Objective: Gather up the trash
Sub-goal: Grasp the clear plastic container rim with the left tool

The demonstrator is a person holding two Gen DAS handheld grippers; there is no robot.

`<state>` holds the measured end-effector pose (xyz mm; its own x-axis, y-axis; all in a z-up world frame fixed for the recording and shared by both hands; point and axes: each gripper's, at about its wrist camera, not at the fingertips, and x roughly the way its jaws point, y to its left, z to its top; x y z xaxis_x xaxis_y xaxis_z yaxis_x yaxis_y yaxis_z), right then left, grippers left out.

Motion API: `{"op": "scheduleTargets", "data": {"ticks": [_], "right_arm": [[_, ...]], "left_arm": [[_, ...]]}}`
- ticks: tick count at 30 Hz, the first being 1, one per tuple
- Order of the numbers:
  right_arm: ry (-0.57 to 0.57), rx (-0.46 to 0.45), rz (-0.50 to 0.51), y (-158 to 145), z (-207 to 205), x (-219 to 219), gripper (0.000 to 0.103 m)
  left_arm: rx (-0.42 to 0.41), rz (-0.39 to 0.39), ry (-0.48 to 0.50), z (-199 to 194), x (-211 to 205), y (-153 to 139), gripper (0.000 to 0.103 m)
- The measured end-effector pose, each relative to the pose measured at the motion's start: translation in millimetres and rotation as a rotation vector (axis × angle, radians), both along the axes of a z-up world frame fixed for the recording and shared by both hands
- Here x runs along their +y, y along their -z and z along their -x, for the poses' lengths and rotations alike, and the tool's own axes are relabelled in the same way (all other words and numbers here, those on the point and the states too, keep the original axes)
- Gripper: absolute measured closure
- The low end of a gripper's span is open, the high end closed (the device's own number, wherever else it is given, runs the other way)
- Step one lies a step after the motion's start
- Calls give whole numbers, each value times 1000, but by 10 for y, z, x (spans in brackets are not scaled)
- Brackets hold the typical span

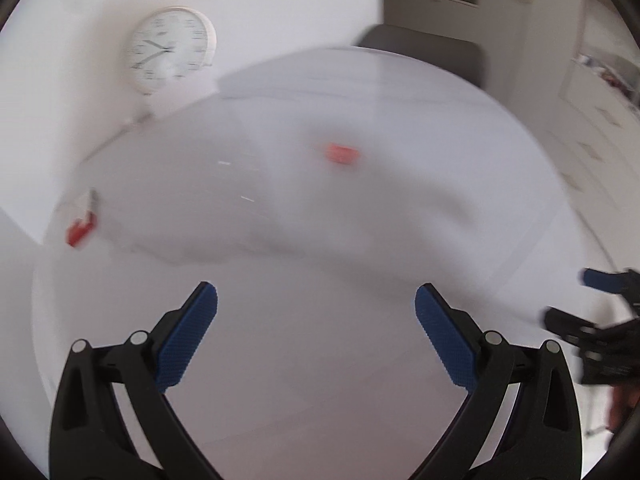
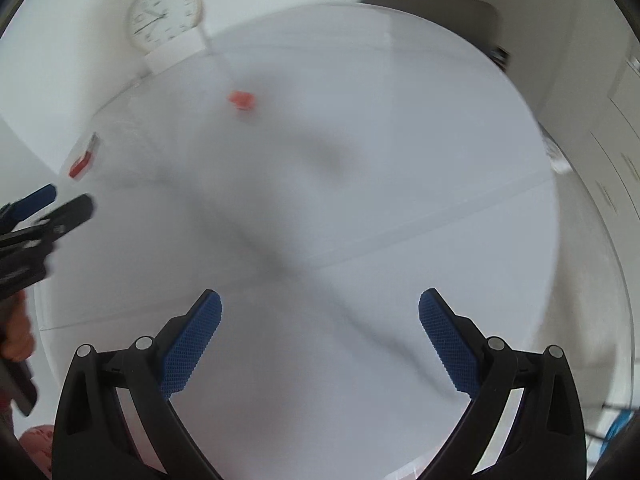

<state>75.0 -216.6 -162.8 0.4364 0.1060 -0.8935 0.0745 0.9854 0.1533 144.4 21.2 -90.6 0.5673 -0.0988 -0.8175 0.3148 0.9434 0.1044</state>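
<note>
A small orange-red scrap [image 1: 342,154] lies on the white table [image 1: 320,360], far ahead of my left gripper [image 1: 316,320], which is open and empty above the table. The scrap also shows in the right wrist view [image 2: 241,100], far ahead and to the left of my right gripper [image 2: 320,324], also open and empty. A second piece, red and white [image 1: 82,222], lies at the table's left edge; it shows in the right wrist view [image 2: 83,156] too. Both views are blurred by motion.
A white round clock [image 1: 170,50] stands at the back left by the wall, seen also in the right wrist view [image 2: 164,14]. A dark chair back [image 1: 424,50] stands behind the far table edge. The right gripper [image 1: 600,320] shows at the left view's right edge.
</note>
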Motion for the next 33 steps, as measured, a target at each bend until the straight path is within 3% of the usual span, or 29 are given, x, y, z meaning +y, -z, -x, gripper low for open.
{"op": "scheduleTargets", "data": {"ticks": [5, 16, 24, 33], "right_arm": [[-65, 3, 11, 43, -557, 216, 5], [-146, 20, 10, 220, -1655, 419, 5], [-189, 36, 14, 319, -1922, 502, 5], [-191, 39, 11, 316, -1930, 495, 5]], "left_arm": [[-56, -68, -79, -548, 174, 355, 8], [-42, -49, -163, -1209, 141, 696, 8], [-72, -28, -193, -1290, 108, 726, 8], [-70, -27, -185, -1282, 77, 753, 8]]}}
